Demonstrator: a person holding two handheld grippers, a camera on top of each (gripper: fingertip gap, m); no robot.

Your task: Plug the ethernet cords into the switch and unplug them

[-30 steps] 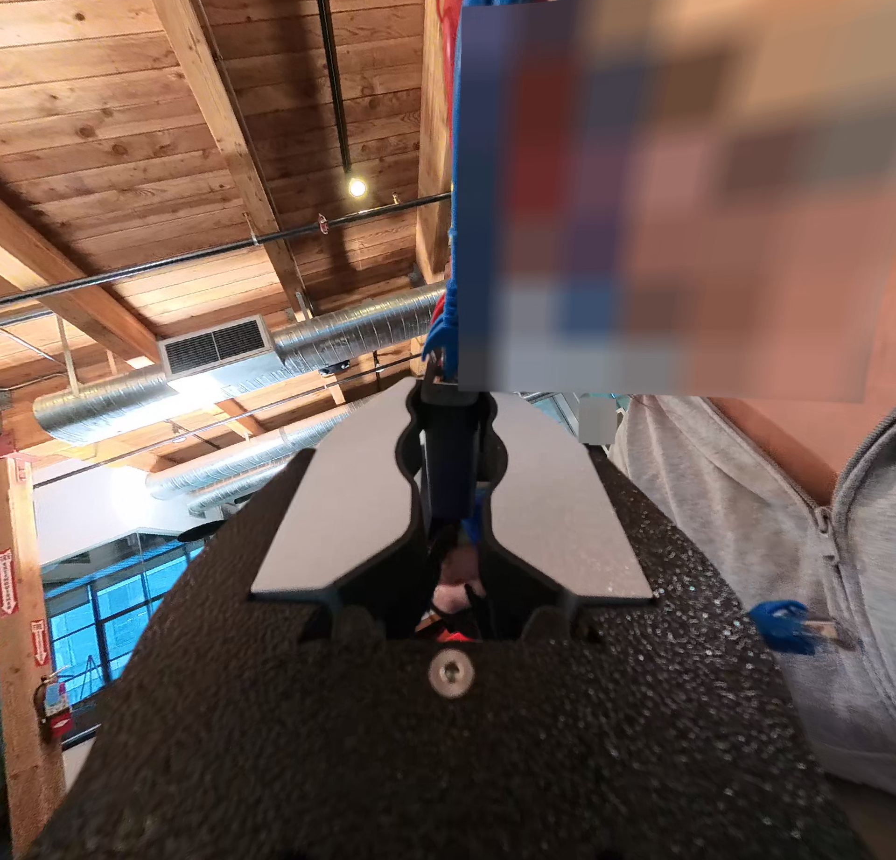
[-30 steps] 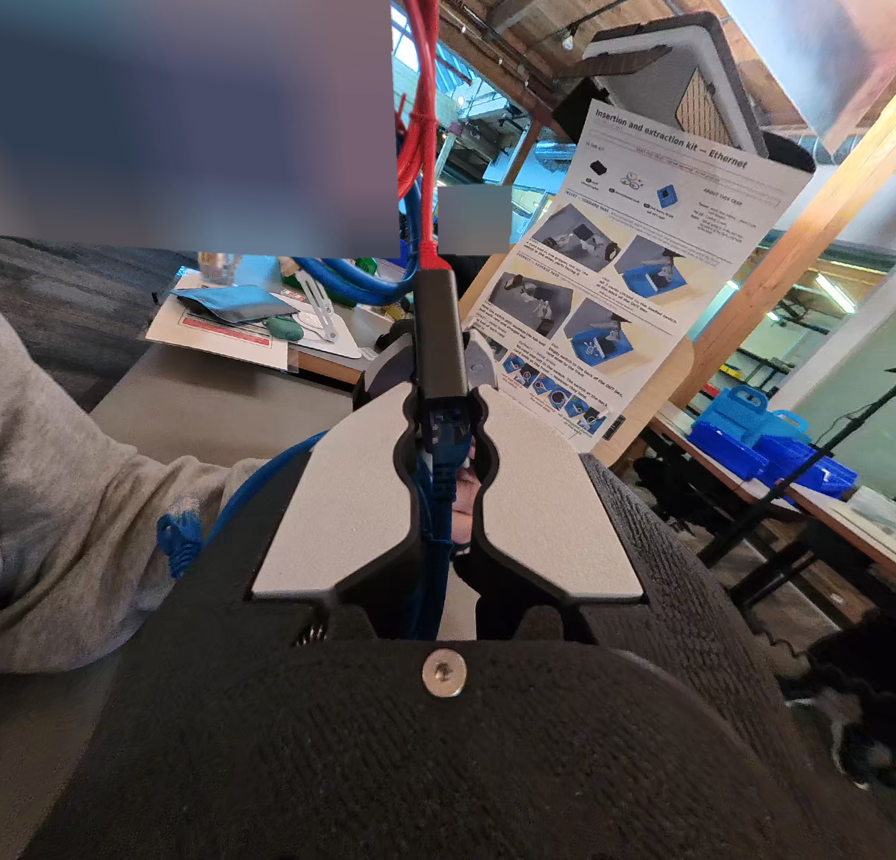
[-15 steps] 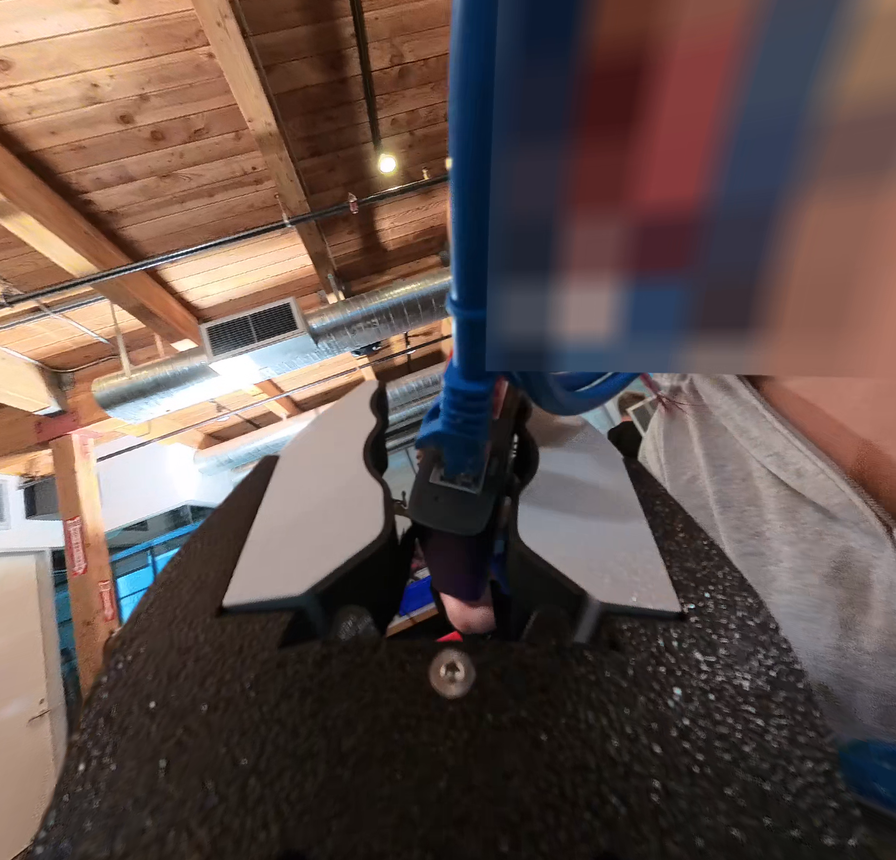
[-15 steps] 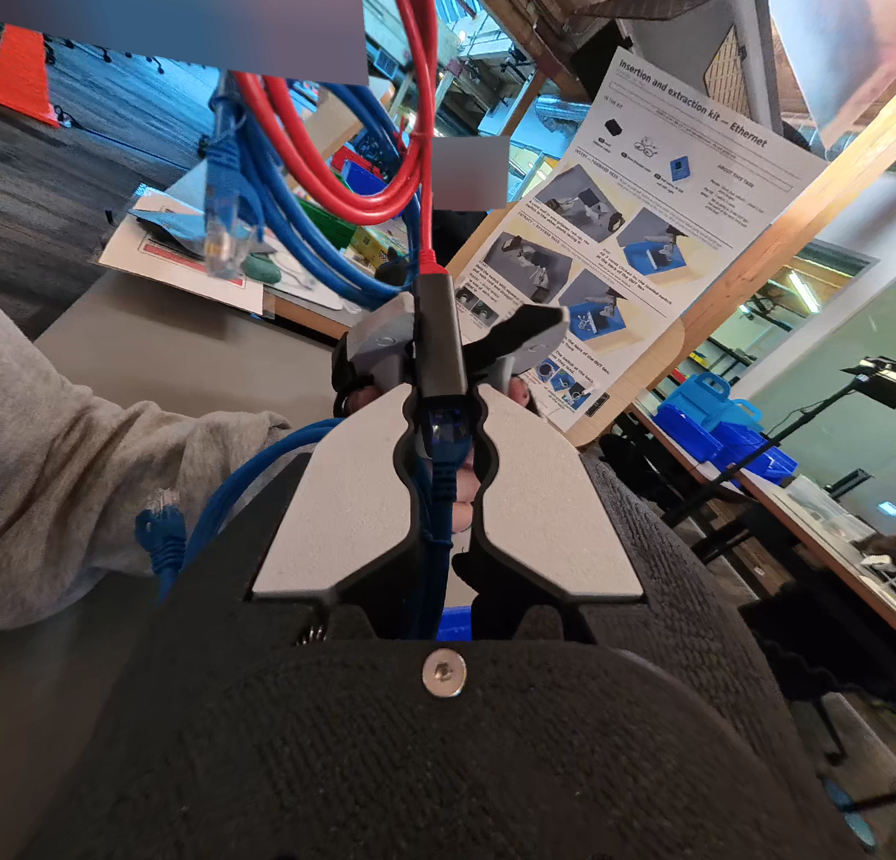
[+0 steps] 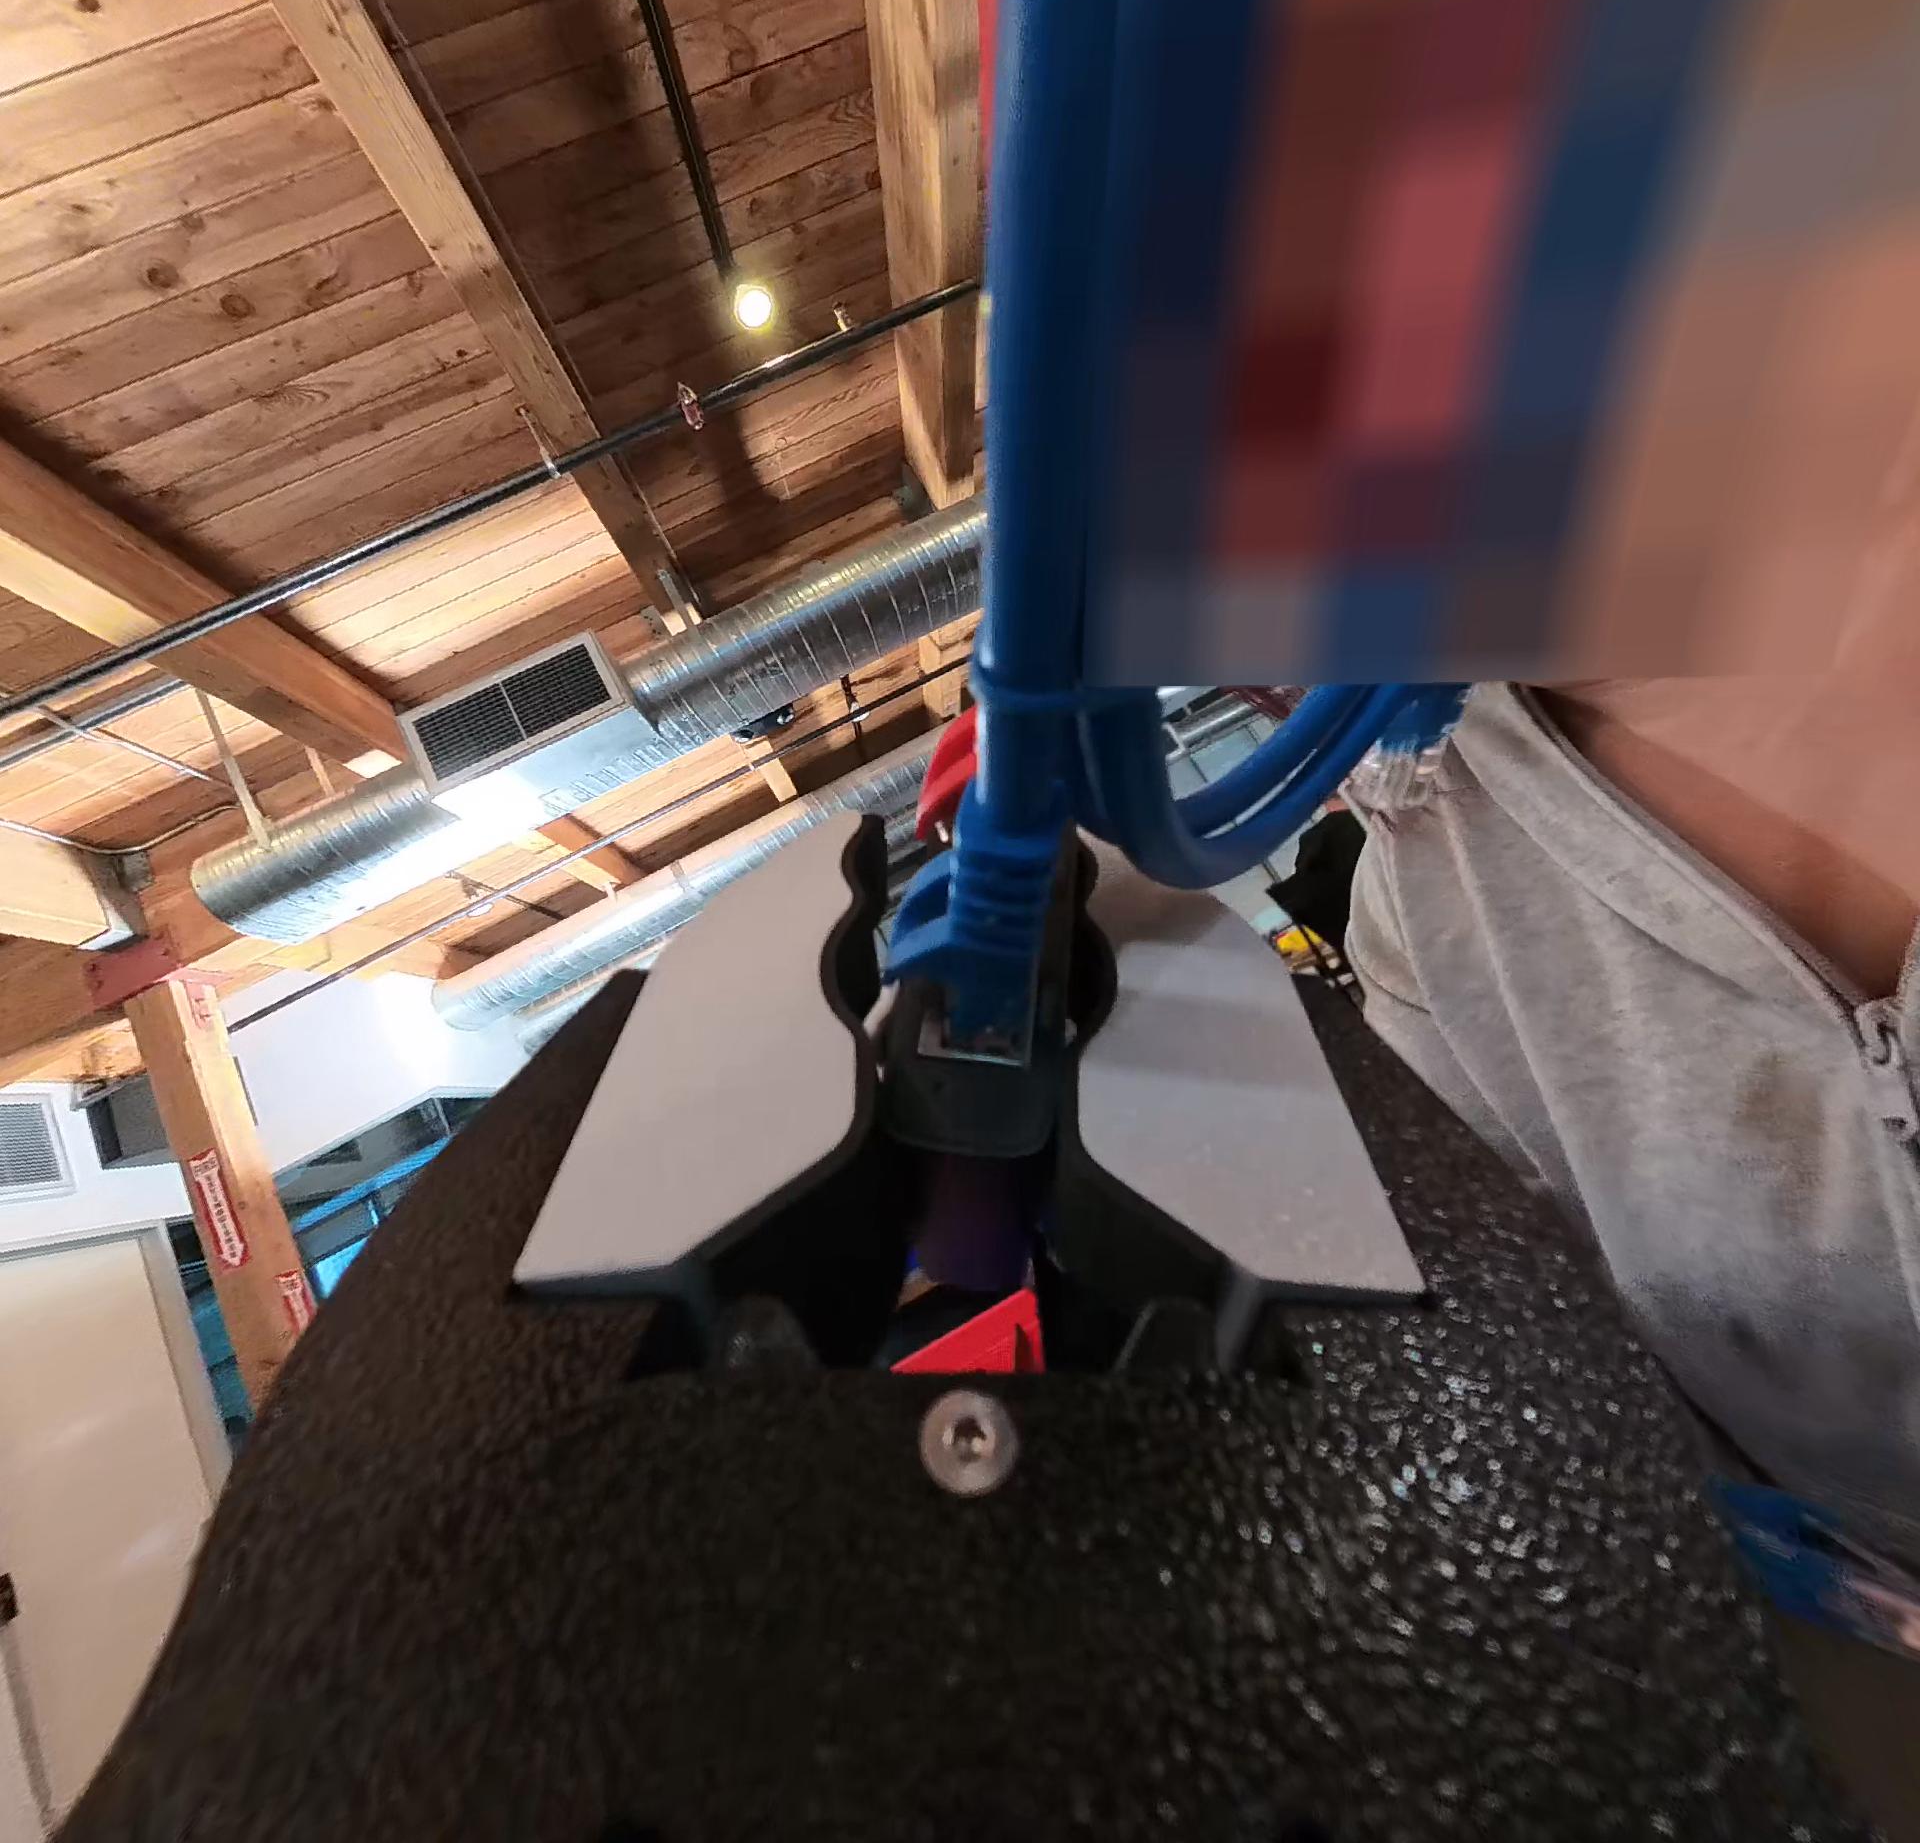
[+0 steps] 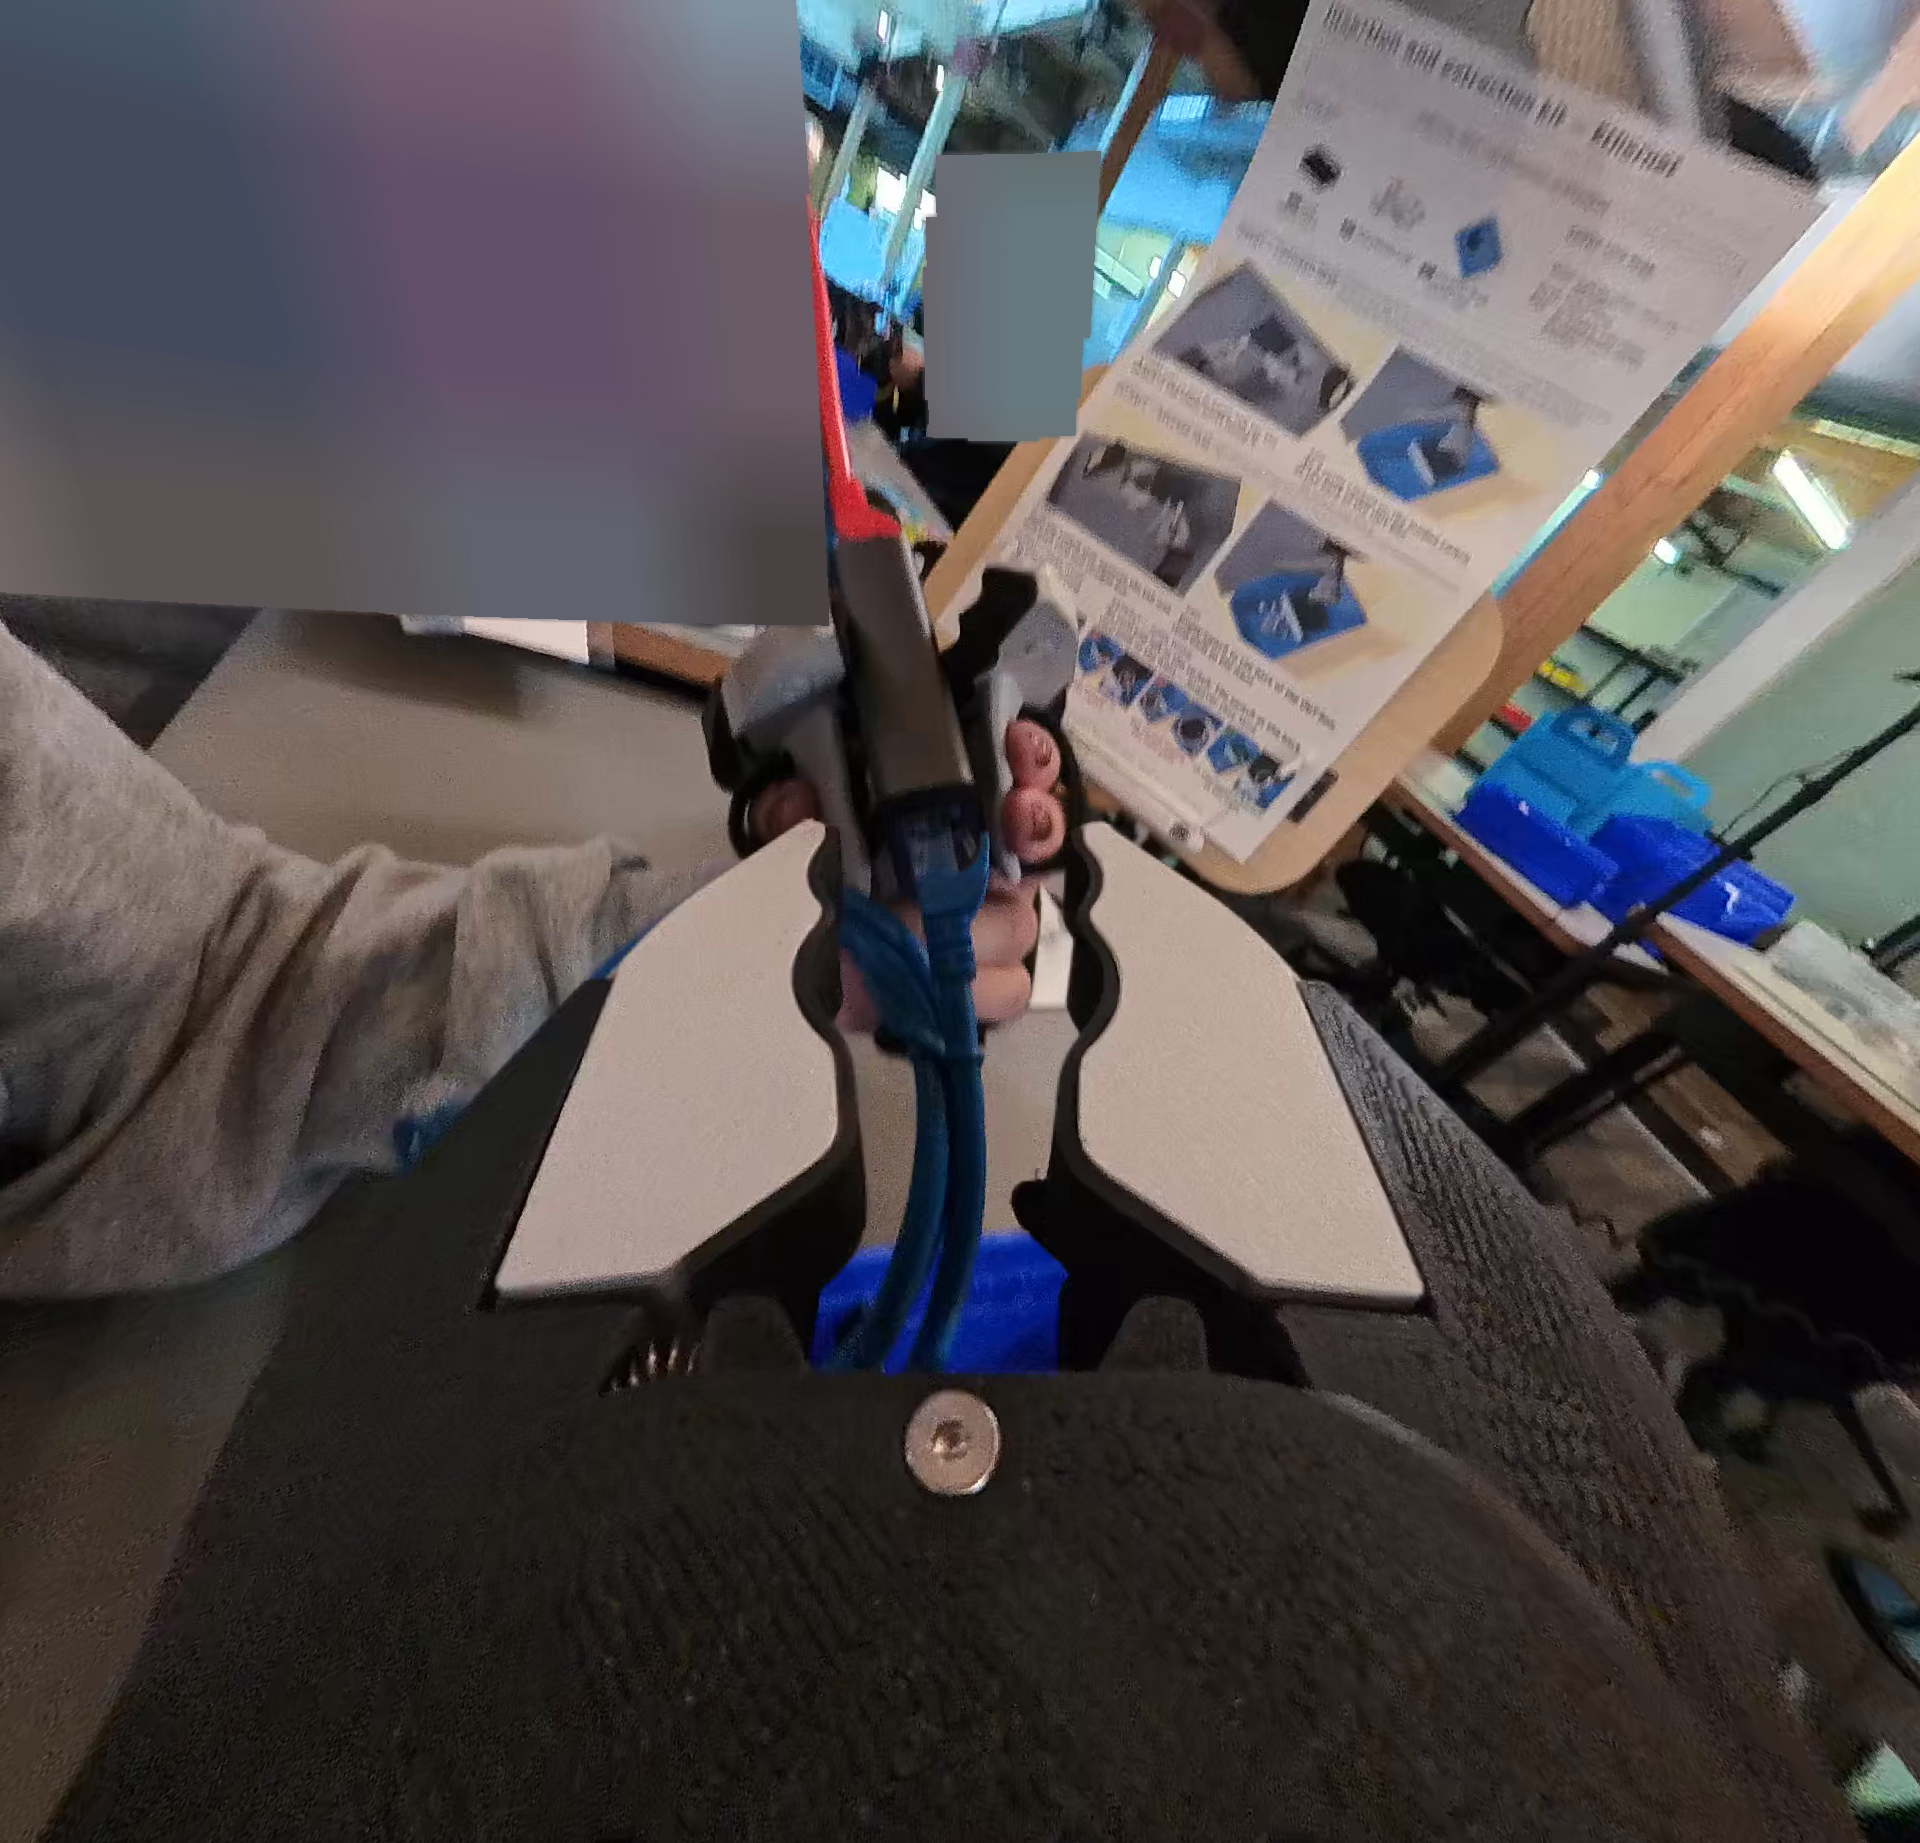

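My left gripper (image 5: 971, 858) is shut on a black inline coupler (image 5: 971, 1076). A blue cable plug (image 5: 987, 910) sits in the coupler's upper socket, and its blue cable (image 5: 1029, 443) runs up out of view. A red plug (image 5: 948, 785) shows behind it. In the right wrist view the coupler (image 6: 904, 692) stands upright in the left gripper, with a red cable (image 6: 842, 463) at its top and the blue plug (image 6: 940, 858) at its bottom. My right gripper (image 6: 951, 848) is open, its jaws on either side of the blue cable (image 6: 945, 1118) and apart from it.
A person's grey sleeve (image 6: 260, 962) and grey top (image 5: 1610, 1066) are close by. A printed sheet on a wooden board (image 6: 1351, 422) stands behind the coupler. Blue bins (image 6: 1600, 806) sit on a table at the right. Wooden beams and metal ducts (image 5: 790, 640) are overhead.
My right gripper has opened and let go of the blue plug, which stays in the coupler. My left gripper loosened briefly, then shut again on the coupler and tilted.
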